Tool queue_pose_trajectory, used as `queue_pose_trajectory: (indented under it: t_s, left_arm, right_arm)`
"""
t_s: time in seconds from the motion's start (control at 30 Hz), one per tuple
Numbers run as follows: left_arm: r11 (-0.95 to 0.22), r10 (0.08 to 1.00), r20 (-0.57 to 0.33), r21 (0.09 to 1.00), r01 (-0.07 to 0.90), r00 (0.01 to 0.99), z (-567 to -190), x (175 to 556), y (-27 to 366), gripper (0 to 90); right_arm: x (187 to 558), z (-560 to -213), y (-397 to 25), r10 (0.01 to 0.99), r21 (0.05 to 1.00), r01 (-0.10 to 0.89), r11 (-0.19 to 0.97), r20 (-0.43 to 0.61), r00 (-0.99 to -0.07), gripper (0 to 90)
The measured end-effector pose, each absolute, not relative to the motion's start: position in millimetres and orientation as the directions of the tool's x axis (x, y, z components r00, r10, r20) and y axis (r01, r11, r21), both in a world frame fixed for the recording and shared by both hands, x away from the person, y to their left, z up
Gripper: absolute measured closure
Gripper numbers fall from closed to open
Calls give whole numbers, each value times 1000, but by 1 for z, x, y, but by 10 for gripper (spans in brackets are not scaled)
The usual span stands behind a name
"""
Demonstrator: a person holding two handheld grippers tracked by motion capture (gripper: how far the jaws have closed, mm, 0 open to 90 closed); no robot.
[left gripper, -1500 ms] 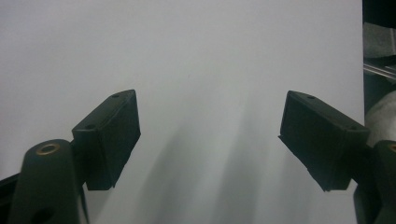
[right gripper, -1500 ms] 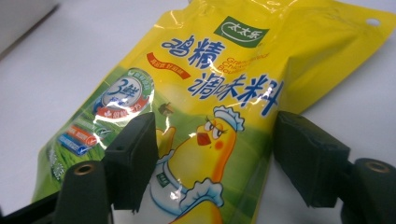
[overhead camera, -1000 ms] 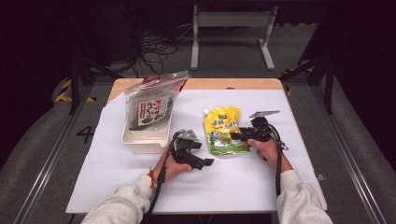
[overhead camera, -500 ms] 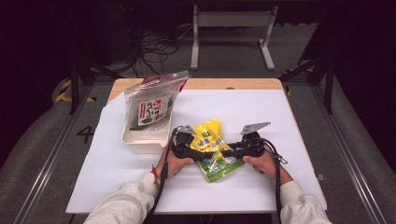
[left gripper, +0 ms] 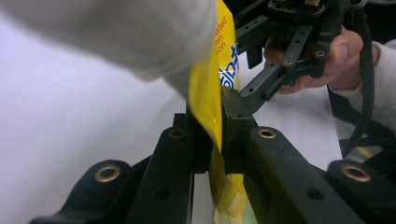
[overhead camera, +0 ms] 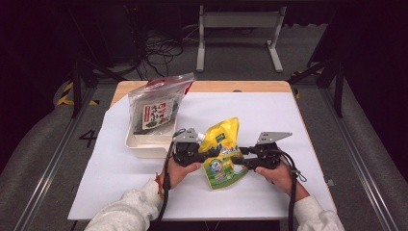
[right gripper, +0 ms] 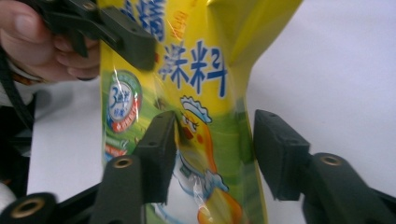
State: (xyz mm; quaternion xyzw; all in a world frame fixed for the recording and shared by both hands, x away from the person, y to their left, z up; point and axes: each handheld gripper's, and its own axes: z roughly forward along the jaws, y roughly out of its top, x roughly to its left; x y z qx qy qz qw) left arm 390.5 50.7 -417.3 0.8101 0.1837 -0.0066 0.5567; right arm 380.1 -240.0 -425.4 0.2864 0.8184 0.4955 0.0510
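A yellow and green refill pouch (overhead camera: 220, 154) is held just above the white sheet at the table's middle, between both grippers. My left gripper (overhead camera: 210, 154) comes in from the left and is shut on the pouch's edge; in the left gripper view its jaws (left gripper: 217, 123) pinch the yellow film (left gripper: 208, 88). My right gripper (overhead camera: 239, 161) meets the pouch from the right. In the right gripper view its jaws (right gripper: 215, 140) stand apart over the pouch's printed face (right gripper: 196, 70). The left gripper's finger (right gripper: 126, 39) clamps the pouch at upper left there.
A white tub (overhead camera: 144, 143) stands at the left, with a clear zip bag of dark contents (overhead camera: 156, 111) upright in it, close to my left hand. The white sheet (overhead camera: 298, 125) covers the wooden table (overhead camera: 216, 86). A metal stand (overhead camera: 238, 29) is on the floor beyond.
The pouch lay flat at the right with the right gripper on it. It has been lifted toward the middle, and the left gripper has closed on its left edge.
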Motion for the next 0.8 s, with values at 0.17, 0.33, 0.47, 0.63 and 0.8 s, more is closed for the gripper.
queue_pose_trajectory:
  t_s: [0.17, 0.33, 0.47, 0.63, 0.8]
  left_arm:
    - [-315, 267, -167, 916, 250, 949, -408, 381, 52, 873]
    - [-314, 255, -97, 933, 177, 962, -398, 373, 57, 875]
    - [-330, 254, -48, 934, 133, 966, -388, 366, 58, 874]
    - [-341, 254, -8, 935, 98, 967, -379, 362, 64, 874]
    - [-344, 238, 30, 937, 55, 971, -368, 359, 73, 874]
  right_arm:
    - [361, -413, -248, 547, 850, 387, 356, 146, -824, 360]
    - [338, -412, -265, 600, 844, 377, 381, 84, -796, 293]
    - [332, -414, -270, 612, 837, 383, 391, 75, -787, 279]
    - [324, -418, -275, 631, 826, 383, 414, 43, -775, 255]
    - [320, -422, -279, 647, 817, 398, 418, 40, -762, 230]
